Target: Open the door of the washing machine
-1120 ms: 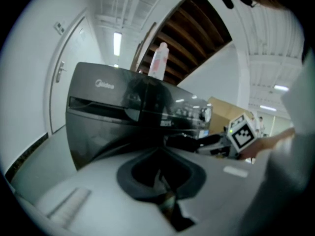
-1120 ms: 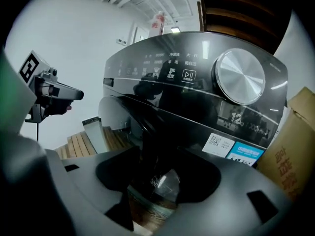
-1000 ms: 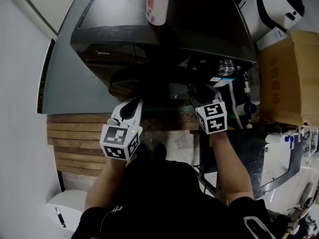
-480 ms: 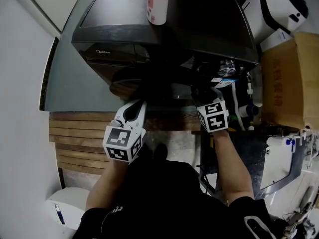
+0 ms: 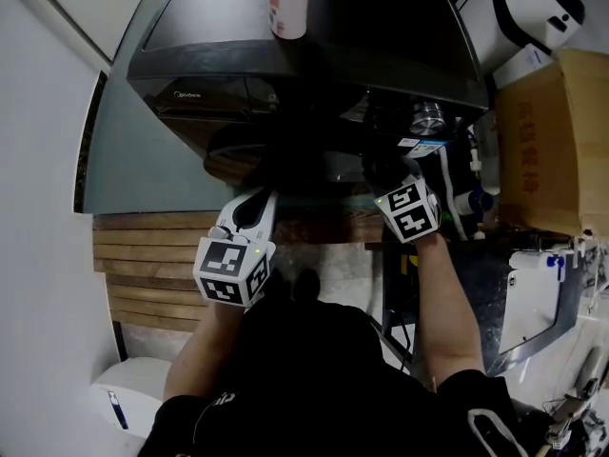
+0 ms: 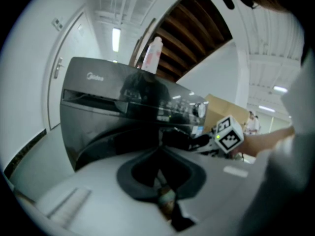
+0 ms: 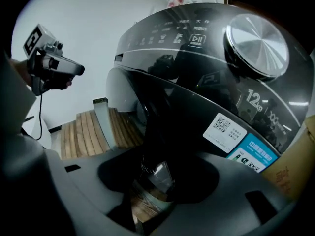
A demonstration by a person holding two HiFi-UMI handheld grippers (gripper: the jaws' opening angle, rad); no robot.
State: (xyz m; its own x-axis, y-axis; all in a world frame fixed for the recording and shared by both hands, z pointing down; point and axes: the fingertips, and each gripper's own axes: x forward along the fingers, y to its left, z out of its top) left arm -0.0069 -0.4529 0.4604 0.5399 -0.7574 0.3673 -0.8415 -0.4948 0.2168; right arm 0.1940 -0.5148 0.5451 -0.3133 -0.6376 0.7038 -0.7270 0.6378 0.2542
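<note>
The dark front-loading washing machine stands ahead of me, its round door closed against the front. My right gripper reaches the door's right edge below the silver knob. In the right gripper view the door's dark rim runs between the jaws of the right gripper, which are closing; I see no pad pressing on it. My left gripper hangs in front of the door's lower left, touching nothing. The left gripper view shows the machine and the right gripper at the door.
A white-and-red bottle stands on the machine's top. A cardboard box and hoses crowd the right side. Wooden slats lie on the floor at the left, beside a white wall.
The right gripper has sunk a little and rolled at the door's right edge. The left gripper has stayed where it was.
</note>
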